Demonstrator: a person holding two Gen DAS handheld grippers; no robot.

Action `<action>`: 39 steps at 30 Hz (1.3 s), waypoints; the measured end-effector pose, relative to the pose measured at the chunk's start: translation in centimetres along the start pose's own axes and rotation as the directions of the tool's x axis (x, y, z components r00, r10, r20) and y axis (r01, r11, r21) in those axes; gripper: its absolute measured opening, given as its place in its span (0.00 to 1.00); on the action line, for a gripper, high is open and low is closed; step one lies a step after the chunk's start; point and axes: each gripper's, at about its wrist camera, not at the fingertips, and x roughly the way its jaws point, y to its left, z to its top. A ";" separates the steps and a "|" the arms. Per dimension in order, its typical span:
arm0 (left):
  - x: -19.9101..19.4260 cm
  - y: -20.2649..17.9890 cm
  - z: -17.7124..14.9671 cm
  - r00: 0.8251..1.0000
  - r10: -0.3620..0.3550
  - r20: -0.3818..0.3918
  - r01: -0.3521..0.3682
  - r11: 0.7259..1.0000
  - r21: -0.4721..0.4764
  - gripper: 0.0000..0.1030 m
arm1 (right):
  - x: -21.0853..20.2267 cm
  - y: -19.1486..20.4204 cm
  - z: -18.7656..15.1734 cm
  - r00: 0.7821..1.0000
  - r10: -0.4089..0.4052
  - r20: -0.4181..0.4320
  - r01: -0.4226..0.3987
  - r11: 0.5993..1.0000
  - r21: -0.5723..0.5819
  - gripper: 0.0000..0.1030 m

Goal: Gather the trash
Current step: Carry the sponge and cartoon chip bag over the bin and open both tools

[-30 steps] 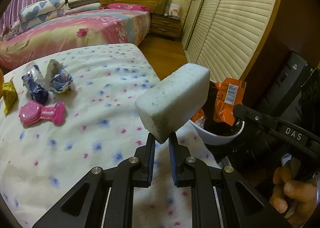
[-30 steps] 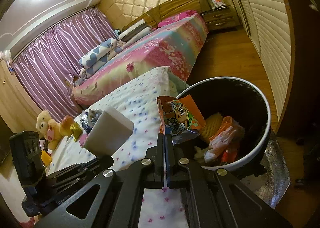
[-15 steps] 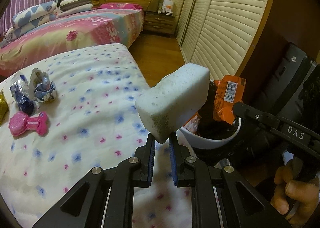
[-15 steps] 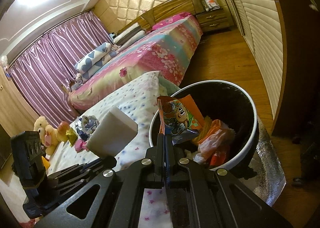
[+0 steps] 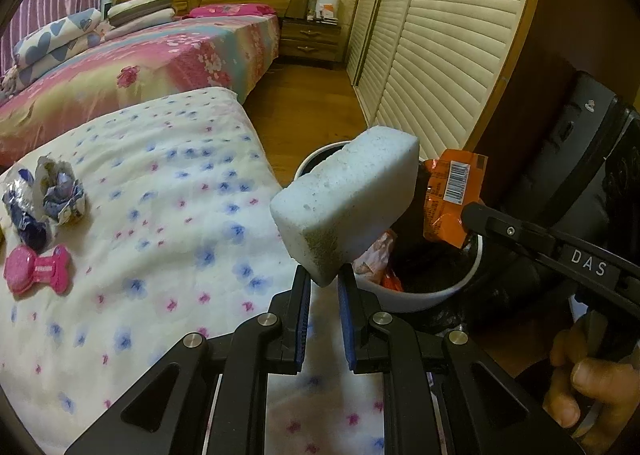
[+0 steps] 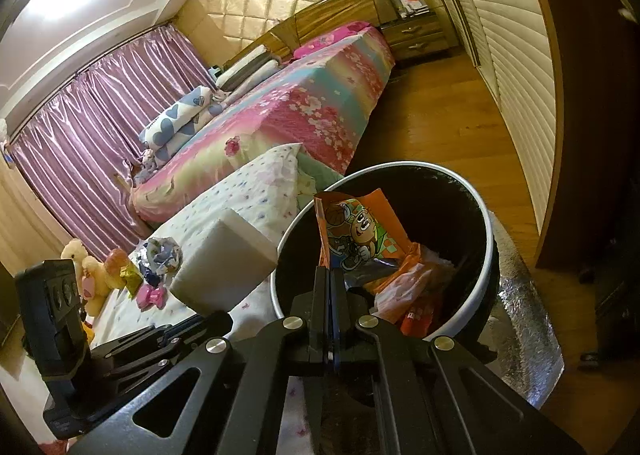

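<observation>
Lying on bed: a pink bone-shaped toy (image 5: 38, 269) and crumpled blue-and-silver foil wrappers (image 5: 44, 199) rest on the white flower-print bedspread (image 5: 160, 223), well apart from both grippers.
Left gripper (image 5: 323, 287): narrow, its blue pads pinching the lower corner of a white rectangular foam block (image 5: 344, 203), which sticks up tilted just above the near rim of the bin.
Bin: a round white-rimmed black trash bin (image 6: 486, 255) stands on the floor beside the bed, holding wrappers.
Right gripper (image 6: 331, 279): closed flat on the bottom edge of an orange cartoon snack packet (image 6: 356, 231), held upright over the bin's opening.
</observation>
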 end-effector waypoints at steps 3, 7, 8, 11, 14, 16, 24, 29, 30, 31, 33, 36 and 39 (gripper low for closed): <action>0.4 -0.4 0.2 1.000 0.002 -0.004 -0.002 1.000 0.006 0.13 | 0.2 -0.3 0.2 1.000 -0.004 -0.001 0.004 1.000 0.000 0.00; 0.9 -0.9 0.5 1.000 0.003 -0.008 -0.003 1.000 0.016 0.13 | 0.4 -0.7 0.5 1.000 -0.006 -0.006 0.006 1.000 0.009 0.00; 1.1 -1.0 0.7 1.000 0.003 -0.009 -0.002 1.000 0.017 0.13 | 0.5 -0.8 0.6 1.000 -0.006 -0.007 0.006 1.000 0.010 0.00; 1.4 -1.2 1.1 1.000 0.004 -0.009 -0.003 1.000 0.019 0.13 | 0.7 -0.9 0.8 1.000 -0.009 -0.009 0.009 1.000 0.010 0.00; 1.7 -1.4 1.5 1.000 0.007 -0.008 -0.007 1.000 0.023 0.13 | 0.9 -1.1 1.1 1.000 -0.011 -0.010 0.011 1.000 0.014 0.00; 1.9 -1.5 1.7 1.000 0.007 -0.009 -0.007 1.000 0.020 0.13 | 1.0 -1.3 1.3 1.000 -0.013 -0.011 0.013 1.000 0.016 0.00; 2.5 -1.9 2.0 1.000 0.010 -0.014 -0.009 1.000 0.029 0.13 | 1.4 -1.6 1.7 1.000 -0.020 -0.016 0.020 1.000 0.021 0.00; 2.8 -2.1 2.2 1.000 0.013 -0.020 -0.013 1.000 0.029 0.13 | 1.8 -1.9 2.0 1.000 -0.022 -0.022 0.023 0.999 0.022 0.00; 2.8 -2.1 2.3 1.000 0.013 -0.020 -0.013 0.999 0.029 0.13 | 1.9 -1.9 2.0 0.999 -0.024 -0.024 0.025 0.999 0.022 0.00; 2.8 -2.2 2.3 1.000 0.014 -0.020 -0.014 0.999 0.030 0.13 | 1.9 -1.9 2.1 0.999 -0.025 -0.024 0.026 0.999 0.022 0.00; 2.8 -2.4 2.4 1.000 0.015 -0.018 -0.015 0.999 0.031 0.14 | 2.0 -2.0 2.2 0.999 -0.026 -0.025 0.026 0.999 0.023 0.00; 2.9 -2.4 2.5 1.000 0.015 -0.021 -0.014 1.000 0.026 0.15 | 2.1 -2.1 2.4 0.999 -0.029 -0.024 0.030 0.999 0.028 0.00; 2.9 -2.4 2.6 1.000 0.009 -0.023 -0.008 1.000 0.023 0.16 | 2.1 -2.3 2.4 0.999 -0.032 -0.025 0.033 0.999 0.029 0.00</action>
